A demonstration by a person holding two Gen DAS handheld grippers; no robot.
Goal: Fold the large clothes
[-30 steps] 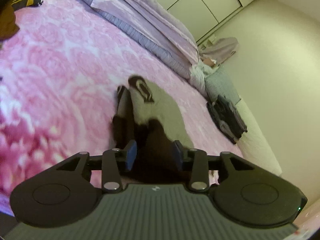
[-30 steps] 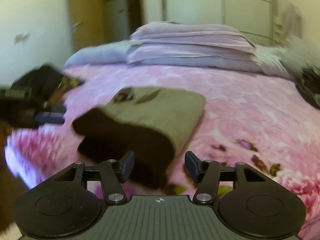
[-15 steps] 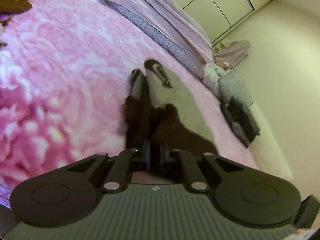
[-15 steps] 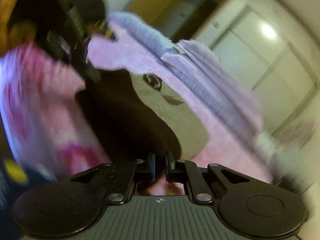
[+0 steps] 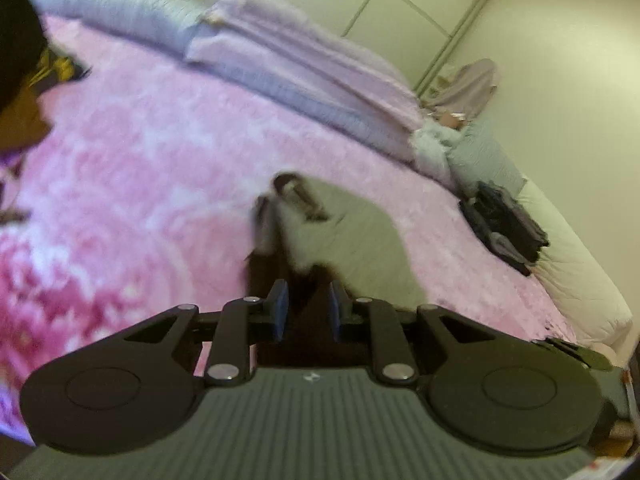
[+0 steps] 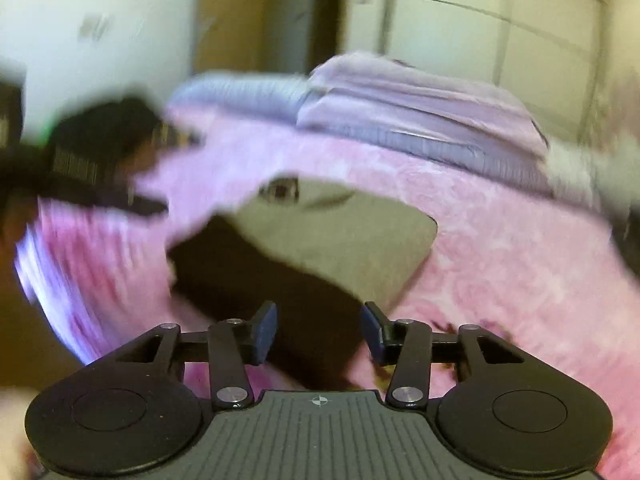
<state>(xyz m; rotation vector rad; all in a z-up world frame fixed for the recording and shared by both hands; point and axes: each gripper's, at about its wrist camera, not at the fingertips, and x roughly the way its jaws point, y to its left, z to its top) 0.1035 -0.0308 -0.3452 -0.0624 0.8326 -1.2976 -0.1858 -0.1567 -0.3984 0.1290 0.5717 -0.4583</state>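
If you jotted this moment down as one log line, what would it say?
step: folding | garment: folded, olive and dark, on pink bedspread | left tongs: just opening, gap visible | right tongs: just opening, nothing pinched

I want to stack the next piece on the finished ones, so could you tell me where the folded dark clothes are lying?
In the left wrist view, the folded dark clothes lie at the right, on the pink bedspread near its edge, just below the grey pillow.

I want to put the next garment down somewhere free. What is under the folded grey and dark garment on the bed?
The folded garment lies directly on the pink blanket, which shows all around it. Whatever is beneath its layers is covered.
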